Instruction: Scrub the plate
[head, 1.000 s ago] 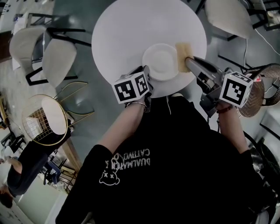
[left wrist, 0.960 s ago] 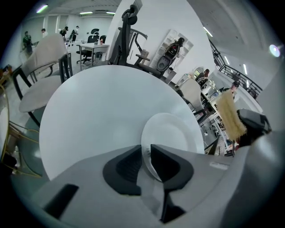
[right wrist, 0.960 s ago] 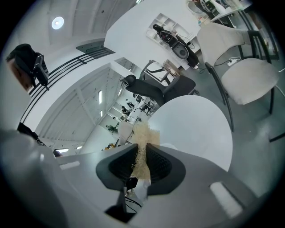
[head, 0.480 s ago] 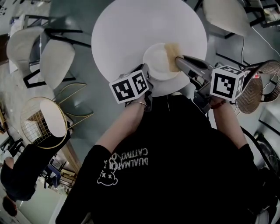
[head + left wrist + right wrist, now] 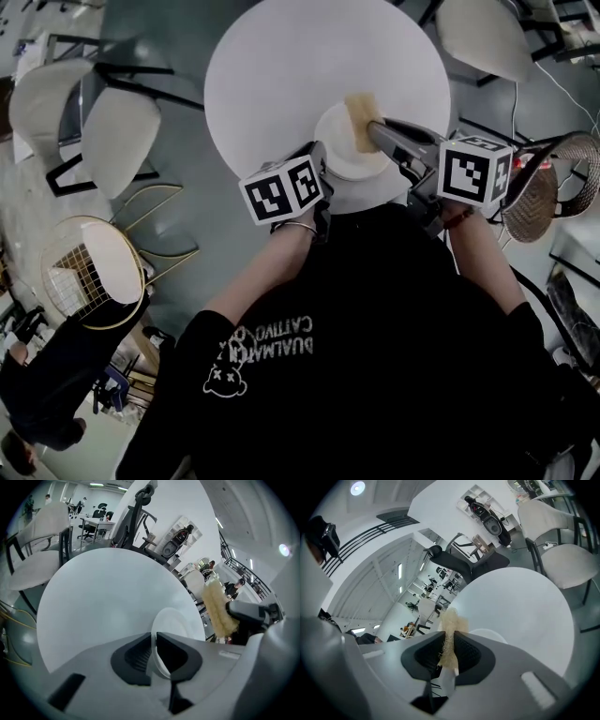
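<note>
**While the left tongs [image 5: 153, 641] pinch the plate [image 5: 339, 148], the right tongs [image 5: 449, 637] hold a sponge [image 5: 361, 120] over it**

Head view: a round white bench [image 5: 281, 66] carries the white plate near the edge closest to the person. The left tongs, at the plate's lower left, have just been closing. Their narrow jaws clamp the plate's near rim between the pads. The right tongs, at the plate's right, are closed on the tan, fibrous sponge. It stands on edge between the pads and juts past the tips. Seen from above, the sponge overlaps the plate's far right part. Whether it touches the plate's surface cannot be told. Pale chairs [image 5: 122, 127] stand on the floor left of the bench.
</note>
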